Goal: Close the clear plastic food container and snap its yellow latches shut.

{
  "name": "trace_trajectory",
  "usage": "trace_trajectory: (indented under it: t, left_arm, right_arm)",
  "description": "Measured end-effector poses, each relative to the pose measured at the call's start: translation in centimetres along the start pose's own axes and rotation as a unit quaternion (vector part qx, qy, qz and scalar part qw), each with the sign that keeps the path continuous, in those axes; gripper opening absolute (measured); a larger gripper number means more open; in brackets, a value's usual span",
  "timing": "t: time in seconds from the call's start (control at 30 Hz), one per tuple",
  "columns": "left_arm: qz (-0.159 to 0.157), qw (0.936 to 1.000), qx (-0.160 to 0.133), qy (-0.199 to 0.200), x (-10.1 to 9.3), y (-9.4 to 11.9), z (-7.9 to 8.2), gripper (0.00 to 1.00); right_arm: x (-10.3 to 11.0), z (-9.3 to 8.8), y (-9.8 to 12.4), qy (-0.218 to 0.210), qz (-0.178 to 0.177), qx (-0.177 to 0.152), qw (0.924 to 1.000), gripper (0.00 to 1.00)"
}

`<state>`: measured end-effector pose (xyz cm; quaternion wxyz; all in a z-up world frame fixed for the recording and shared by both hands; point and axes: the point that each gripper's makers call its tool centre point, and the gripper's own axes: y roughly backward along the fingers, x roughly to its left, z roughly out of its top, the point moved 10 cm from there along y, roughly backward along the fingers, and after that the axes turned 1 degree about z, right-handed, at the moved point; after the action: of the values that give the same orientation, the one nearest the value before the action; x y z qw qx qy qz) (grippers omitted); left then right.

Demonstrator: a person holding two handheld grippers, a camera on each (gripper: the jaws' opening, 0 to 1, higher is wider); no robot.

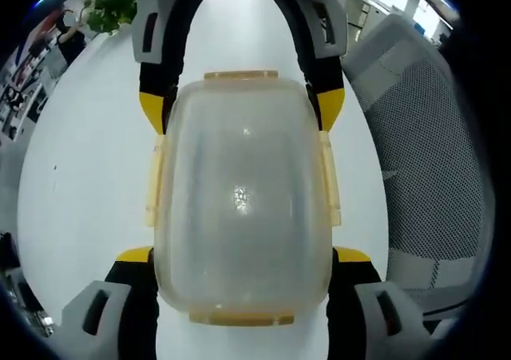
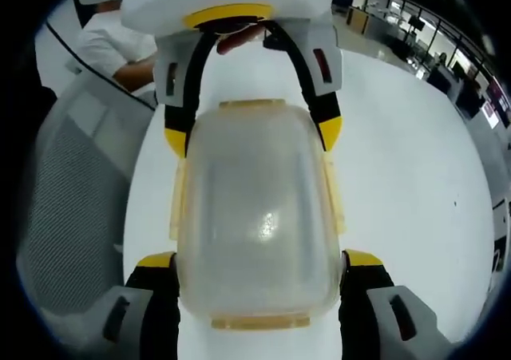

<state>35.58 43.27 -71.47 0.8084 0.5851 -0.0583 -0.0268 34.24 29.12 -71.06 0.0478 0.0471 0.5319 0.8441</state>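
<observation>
The clear plastic container (image 1: 239,192) lies lid-up on the white table (image 1: 88,176), with its lid resting on it. Yellow latches (image 1: 152,180) stick out along both long sides and at both ends. My left gripper (image 1: 243,255) clasps the near end, its yellow fingertips (image 1: 136,255) against the container's two sides. My right gripper (image 1: 243,108) holds the far end the same way. In the right gripper view the same container (image 2: 259,208) sits between the right gripper (image 2: 259,259) at the bottom and the left gripper (image 2: 249,132) at the top.
A grey mesh office chair (image 1: 431,144) stands beside the table (image 2: 415,160), and shows again as the chair (image 2: 72,192) in the right gripper view. A person in a white shirt (image 2: 112,45) sits behind it. A green plant (image 1: 112,5) stands far off.
</observation>
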Motion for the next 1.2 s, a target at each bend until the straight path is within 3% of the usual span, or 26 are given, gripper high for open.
trace_trajectory:
  t: [1.2]
  left_arm:
    - [-0.010,0.9997,-0.011,0.017,3.0,-0.4,-0.1,0.91]
  right_arm:
    - [-3.0,0.1,0.1,0.002,0.007,0.016,0.9998,0.84]
